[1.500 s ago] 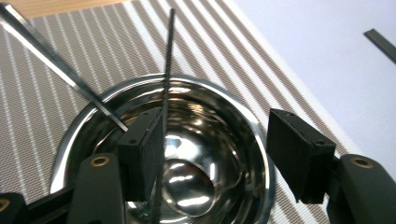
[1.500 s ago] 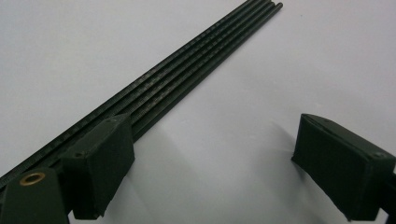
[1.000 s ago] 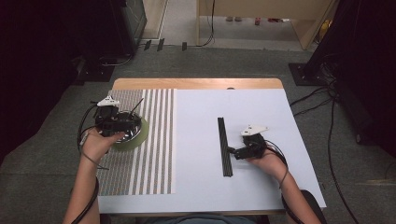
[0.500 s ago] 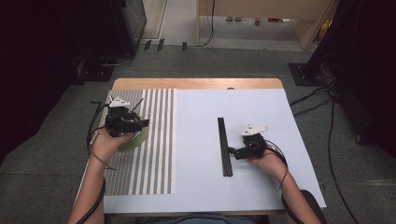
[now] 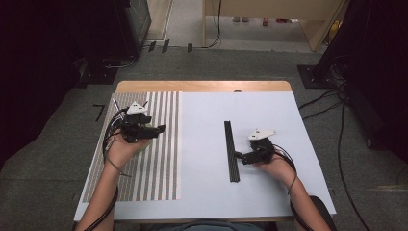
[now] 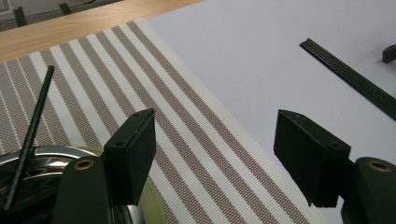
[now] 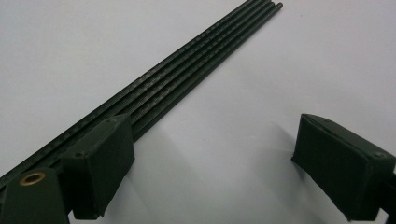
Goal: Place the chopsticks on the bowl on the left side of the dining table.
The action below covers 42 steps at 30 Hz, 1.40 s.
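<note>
Left claw (image 5: pixel 155 129), jaws apart and empty, hangs beside the bowl (image 6: pixel 32 161) holding one stick (image 6: pixel 29 135); right claw (image 5: pixel 239 156), jaws apart, flanks the stick bundle (image 5: pixel 231 150), likely for pickup.

Both grippers (image 5: pixel 153 130) (image 5: pixel 240 157) wide open

1. The left hand (image 5: pixel 126 146) hides most of the round metal dish (image 6: pixel 42 161); the left gripper view's bottom edge also cuts it off.
2. The black rods (image 7: pixel 187 79) run behind the right tongs' (image 7: pixel 229 163) left jaw, out of frame.
</note>
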Available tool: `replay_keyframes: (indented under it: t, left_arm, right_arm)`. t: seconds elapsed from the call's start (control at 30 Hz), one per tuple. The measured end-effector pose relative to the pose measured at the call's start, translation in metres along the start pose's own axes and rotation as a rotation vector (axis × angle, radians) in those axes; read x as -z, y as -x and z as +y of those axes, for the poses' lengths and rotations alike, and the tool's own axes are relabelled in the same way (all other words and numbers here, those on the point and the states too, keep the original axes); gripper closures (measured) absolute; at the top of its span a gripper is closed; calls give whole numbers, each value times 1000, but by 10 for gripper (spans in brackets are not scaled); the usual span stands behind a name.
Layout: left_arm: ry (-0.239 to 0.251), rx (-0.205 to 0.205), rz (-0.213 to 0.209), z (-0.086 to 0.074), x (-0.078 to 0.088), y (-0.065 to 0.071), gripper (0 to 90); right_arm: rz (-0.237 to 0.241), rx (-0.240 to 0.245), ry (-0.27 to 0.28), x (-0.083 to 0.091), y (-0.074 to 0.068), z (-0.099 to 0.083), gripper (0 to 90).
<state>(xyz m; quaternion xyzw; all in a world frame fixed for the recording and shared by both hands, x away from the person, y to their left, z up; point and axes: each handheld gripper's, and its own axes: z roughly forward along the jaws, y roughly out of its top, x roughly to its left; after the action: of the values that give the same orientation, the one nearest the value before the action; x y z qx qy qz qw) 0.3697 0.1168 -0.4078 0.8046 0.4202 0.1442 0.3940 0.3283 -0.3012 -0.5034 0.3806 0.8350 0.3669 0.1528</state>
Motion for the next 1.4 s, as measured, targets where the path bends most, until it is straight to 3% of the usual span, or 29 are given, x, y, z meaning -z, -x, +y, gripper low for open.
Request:
replay_keyframes:
  t: [0.7,1.17,1.4]
  left_arm:
    - [10,-32,0,-4,-23,26,278]
    - [-6,-55,-34,-6,-36,45,266]
    - [15,-67,-51,-9,-43,57,264]
  right_arm:
    - [0,-1,1,0,0,0,119]
    - [0,-4,-1,0,0,0,118]
    - [0,-4,-2,0,0,0,119]
